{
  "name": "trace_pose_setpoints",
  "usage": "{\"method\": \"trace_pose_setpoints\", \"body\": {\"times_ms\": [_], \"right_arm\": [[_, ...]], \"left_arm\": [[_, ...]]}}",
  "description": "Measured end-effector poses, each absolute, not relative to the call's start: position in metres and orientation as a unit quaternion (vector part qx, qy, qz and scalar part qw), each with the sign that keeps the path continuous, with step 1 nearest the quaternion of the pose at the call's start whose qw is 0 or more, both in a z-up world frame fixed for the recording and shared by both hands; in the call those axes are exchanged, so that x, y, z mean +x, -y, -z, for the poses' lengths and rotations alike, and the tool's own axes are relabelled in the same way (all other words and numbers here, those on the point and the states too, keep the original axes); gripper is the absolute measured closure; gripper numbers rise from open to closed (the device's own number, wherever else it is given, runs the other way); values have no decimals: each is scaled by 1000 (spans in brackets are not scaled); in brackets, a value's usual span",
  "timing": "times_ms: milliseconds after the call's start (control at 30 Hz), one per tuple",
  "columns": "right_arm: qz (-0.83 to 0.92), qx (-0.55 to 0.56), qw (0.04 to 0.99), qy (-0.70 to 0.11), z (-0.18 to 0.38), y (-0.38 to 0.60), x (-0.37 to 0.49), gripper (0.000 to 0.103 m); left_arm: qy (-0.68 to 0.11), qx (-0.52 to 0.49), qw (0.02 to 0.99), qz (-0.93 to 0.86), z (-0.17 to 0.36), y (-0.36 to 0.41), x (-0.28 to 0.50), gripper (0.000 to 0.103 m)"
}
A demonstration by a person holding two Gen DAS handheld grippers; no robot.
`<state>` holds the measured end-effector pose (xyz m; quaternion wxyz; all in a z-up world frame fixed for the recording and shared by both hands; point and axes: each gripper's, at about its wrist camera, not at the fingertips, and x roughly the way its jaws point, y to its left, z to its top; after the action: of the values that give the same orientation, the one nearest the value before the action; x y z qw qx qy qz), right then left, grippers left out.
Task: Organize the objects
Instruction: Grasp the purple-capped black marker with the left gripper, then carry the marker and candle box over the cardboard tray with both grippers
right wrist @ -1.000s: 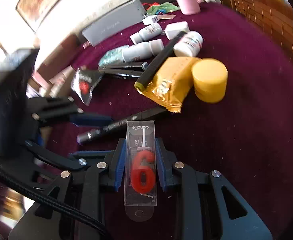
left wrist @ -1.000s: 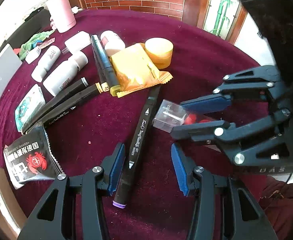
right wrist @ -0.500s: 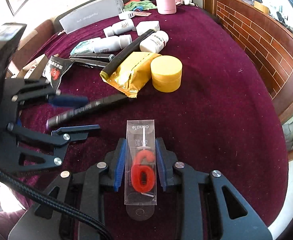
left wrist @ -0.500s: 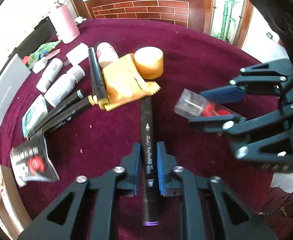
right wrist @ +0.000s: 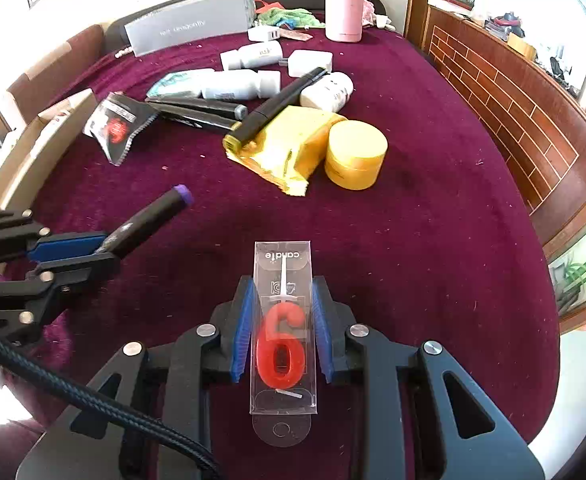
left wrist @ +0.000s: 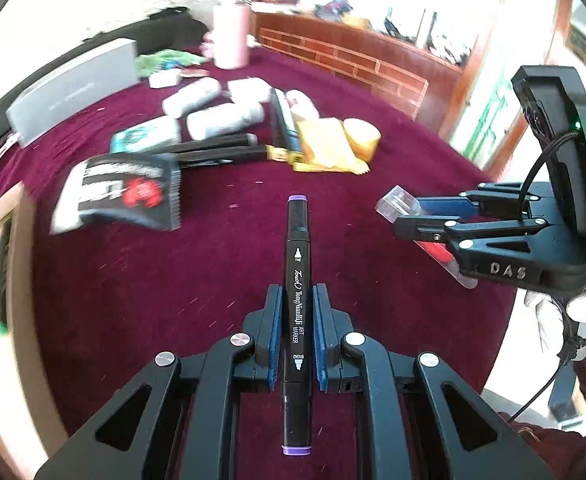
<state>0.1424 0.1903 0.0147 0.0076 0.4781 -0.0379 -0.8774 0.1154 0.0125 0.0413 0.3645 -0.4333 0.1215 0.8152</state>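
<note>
My left gripper [left wrist: 297, 336] clamps a black marker [left wrist: 297, 304]; my right gripper [right wrist: 283, 336] clamps a boxed number candle [right wrist: 283, 332]. Ahead on the desk [right wrist: 433, 240], a yellow jar [right wrist: 355, 154] touches a yellow packet [right wrist: 289, 148]; the left view blurs the farther clutter.

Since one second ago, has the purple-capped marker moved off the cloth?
Yes. The marker, earlier lying with its tip by the yellow packet, now sits lifted clear of it, clamped in the left hand-held gripper.
</note>
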Motion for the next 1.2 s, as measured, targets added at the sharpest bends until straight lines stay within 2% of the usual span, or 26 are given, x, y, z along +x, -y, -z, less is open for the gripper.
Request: {"method": "trace_pose_setpoints", "body": {"times_ms": [367, 1200], "right_arm": [[881, 459, 105, 49, -50, -127, 137, 77], [868, 425, 256, 27, -94, 31, 87, 77]], "left_arm": [[-31, -396, 311, -863, -72, 79, 131, 91], [71, -324, 217, -918, -95, 215, 128, 91]]}}
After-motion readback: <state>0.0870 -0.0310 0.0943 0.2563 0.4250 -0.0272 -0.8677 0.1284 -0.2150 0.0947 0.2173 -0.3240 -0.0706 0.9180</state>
